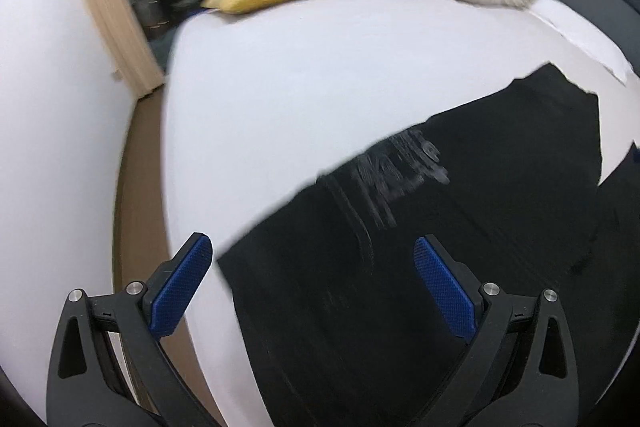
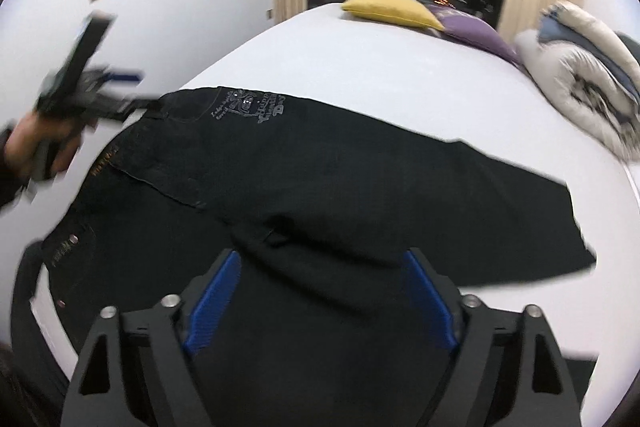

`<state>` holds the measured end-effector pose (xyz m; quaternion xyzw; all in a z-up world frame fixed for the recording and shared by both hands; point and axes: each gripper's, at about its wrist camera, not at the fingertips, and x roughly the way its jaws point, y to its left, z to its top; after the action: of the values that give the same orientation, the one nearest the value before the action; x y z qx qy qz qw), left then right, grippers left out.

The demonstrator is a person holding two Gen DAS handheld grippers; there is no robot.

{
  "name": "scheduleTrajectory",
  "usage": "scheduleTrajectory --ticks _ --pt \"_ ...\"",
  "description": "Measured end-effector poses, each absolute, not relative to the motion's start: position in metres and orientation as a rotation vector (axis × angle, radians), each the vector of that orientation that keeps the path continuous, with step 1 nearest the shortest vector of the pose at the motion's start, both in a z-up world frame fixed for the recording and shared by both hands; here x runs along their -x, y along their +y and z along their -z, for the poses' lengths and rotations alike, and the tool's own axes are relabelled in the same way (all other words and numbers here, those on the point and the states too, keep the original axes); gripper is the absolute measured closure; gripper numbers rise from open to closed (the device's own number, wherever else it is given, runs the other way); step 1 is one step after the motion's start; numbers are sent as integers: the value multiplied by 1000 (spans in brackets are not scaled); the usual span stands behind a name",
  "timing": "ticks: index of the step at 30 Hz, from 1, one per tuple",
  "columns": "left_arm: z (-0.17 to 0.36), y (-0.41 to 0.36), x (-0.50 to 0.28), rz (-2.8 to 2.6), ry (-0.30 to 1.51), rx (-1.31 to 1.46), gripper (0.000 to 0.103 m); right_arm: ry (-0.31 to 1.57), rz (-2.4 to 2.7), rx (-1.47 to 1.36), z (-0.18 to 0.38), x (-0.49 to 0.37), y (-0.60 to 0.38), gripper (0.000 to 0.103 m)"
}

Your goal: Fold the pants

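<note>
Black pants [image 2: 320, 179] lie spread on the white bed [image 2: 380, 75], waistband at the left, legs running to the right; a grey print marks the hip. They also show in the left wrist view [image 1: 440, 227]. My left gripper [image 1: 312, 247] is open and empty, hovering over the waist corner near the bed's left edge; it also shows in the right wrist view [image 2: 132, 87], held in a hand. My right gripper [image 2: 320, 259] is open and empty, just above the crotch area of the pants.
A yellow pillow [image 2: 392, 9] and a purple pillow [image 2: 476, 31] lie at the far end of the bed. A rolled duvet [image 2: 580, 75] sits at the far right. Brown floor [image 1: 136, 187] runs beside the bed's left edge, with a white wall beyond.
</note>
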<state>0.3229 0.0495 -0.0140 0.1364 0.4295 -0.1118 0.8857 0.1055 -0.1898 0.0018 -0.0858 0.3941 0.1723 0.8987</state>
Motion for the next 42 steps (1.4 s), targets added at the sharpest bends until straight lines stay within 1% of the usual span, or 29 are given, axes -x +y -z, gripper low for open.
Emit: scheduleTrajectory --ticks 2,4,5,6,7,8,9,11,13,14,15,16,17,18,22,26,27,32,35,38,39,40,42 --pt "23 49 -353 308 941 -318 8 821 -381 210 -1 -121 -196 29" --pt "35 47 -382 391 1022 -346 18 827 -415 218 1 -136 -203 34" --pt "40 47 -392 413 1049 -355 26 827 -427 221 2 -142 -204 35" --pt "47 48 -403 423 1076 -360 35 827 -437 226 4 -147 -206 37" --pt "51 48 -409 429 1091 -350 41 829 -443 232 6 -153 -206 39" --pt "55 51 -417 439 1112 -327 54 834 -449 233 7 -158 -206 40" --pt "60 55 -426 456 1142 -290 61 839 -453 232 8 -162 -205 41" --pt "68 58 -436 480 1176 -257 62 845 -469 225 11 -172 -202 43" --pt "70 57 -439 487 1172 -278 63 851 -489 225 12 -180 -196 43" --pt "69 56 -441 491 1174 -280 69 855 -493 229 13 -184 -193 44" --pt "67 55 -442 496 1172 -286 81 857 -500 238 14 -188 -189 45" --pt "65 53 -441 506 1163 -296 89 858 -508 248 14 -192 -184 47" --pt "64 51 -442 505 1154 -310 92 859 -514 256 13 -194 -181 48" --pt "61 47 -439 493 1126 -345 94 858 -517 271 12 -198 -175 49" --pt "39 45 -418 454 996 -368 96 826 -532 327 1 -213 -155 50" --pt "15 41 -374 443 852 -399 97 794 -552 427 -9 -229 -132 50" --pt "19 38 -339 449 824 -392 97 785 -562 452 -12 -234 -127 50" --pt "1 43 -305 466 748 -376 97 754 -593 575 -18 -262 -98 50" --pt "-1 39 -304 472 735 -379 97 770 -600 649 -12 -278 -81 51" --pt "-2 44 -304 478 730 -350 97 832 -606 705 2 -293 -71 64" --pt "-6 37 -301 479 729 -347 97 849 -607 713 6 -296 -69 72" --pt "-7 38 -301 481 729 -343 97 866 -611 719 10 -299 -68 85" --pt "-6 41 -295 480 728 -338 97 889 -617 719 13 -300 -67 95"
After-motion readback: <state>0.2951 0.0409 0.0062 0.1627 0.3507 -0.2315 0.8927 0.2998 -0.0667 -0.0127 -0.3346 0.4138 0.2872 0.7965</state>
